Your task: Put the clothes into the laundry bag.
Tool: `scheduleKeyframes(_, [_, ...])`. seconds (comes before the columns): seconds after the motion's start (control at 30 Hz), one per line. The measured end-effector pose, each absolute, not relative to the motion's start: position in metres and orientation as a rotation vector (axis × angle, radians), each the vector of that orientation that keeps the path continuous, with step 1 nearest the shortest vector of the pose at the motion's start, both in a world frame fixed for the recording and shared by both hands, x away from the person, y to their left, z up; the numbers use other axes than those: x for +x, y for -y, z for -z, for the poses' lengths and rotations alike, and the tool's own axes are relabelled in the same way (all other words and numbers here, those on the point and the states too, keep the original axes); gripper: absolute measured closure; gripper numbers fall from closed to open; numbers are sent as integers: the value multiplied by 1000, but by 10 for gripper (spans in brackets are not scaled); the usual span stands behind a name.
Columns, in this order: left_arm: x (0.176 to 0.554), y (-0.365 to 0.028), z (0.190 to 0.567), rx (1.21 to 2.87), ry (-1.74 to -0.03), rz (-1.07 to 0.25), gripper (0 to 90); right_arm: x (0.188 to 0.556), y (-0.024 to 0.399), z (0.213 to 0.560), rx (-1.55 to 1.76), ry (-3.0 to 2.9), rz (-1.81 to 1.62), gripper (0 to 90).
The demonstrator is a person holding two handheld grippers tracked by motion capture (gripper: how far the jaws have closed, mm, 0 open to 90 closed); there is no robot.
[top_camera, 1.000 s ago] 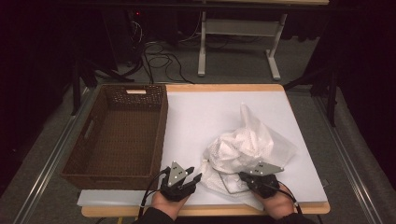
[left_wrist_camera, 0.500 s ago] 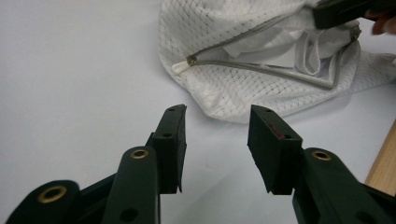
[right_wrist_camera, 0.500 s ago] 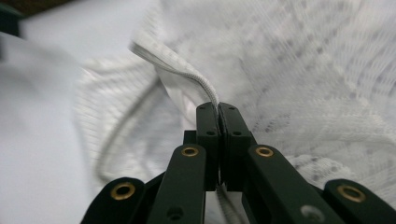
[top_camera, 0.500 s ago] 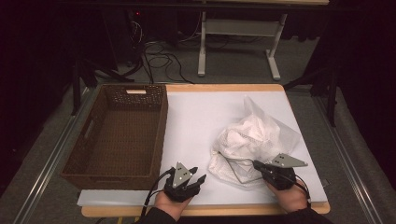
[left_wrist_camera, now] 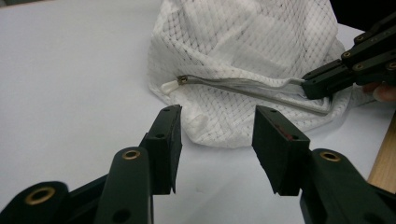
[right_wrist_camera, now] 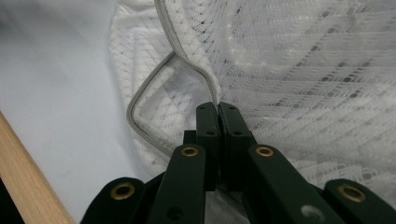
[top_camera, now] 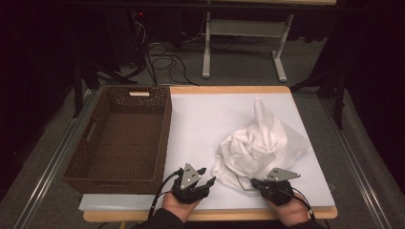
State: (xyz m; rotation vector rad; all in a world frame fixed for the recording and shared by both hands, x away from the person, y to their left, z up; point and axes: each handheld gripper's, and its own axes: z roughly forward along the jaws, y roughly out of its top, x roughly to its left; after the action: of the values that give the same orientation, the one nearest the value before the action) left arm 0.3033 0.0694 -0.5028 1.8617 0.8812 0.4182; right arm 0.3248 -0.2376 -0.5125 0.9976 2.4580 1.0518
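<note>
On the white table (top_camera: 205, 119), right of the wicker basket (top_camera: 119, 138), the crumpled white mesh bag (top_camera: 262, 143) lay near the front edge, where my right claw (top_camera: 254, 182) pinched its grey zipper edge (right_wrist_camera: 187, 60) while my left claw (top_camera: 206, 177), jaws just opening, stood beside it holding nothing.

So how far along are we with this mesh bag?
Early. The right gripper is shut on the zipper edge of the white mesh bag. The left gripper, jaws just opening and holding nothing, faces the zipper's other end. The wicker basket holds nothing, so any loading remains.
</note>
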Motion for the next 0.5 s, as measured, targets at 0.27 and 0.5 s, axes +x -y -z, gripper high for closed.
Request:
scheduleKeyframes(0.27, [308, -67, 501, 1855, -875, -422, 514, 327, 260, 511, 1085, -2367, -958, 883])
scheduleKeyframes(0.5, [310, -61, 500, 1838, -858, -454, 433, 310, 264, 483, 1045, -2301, -1226, 664])
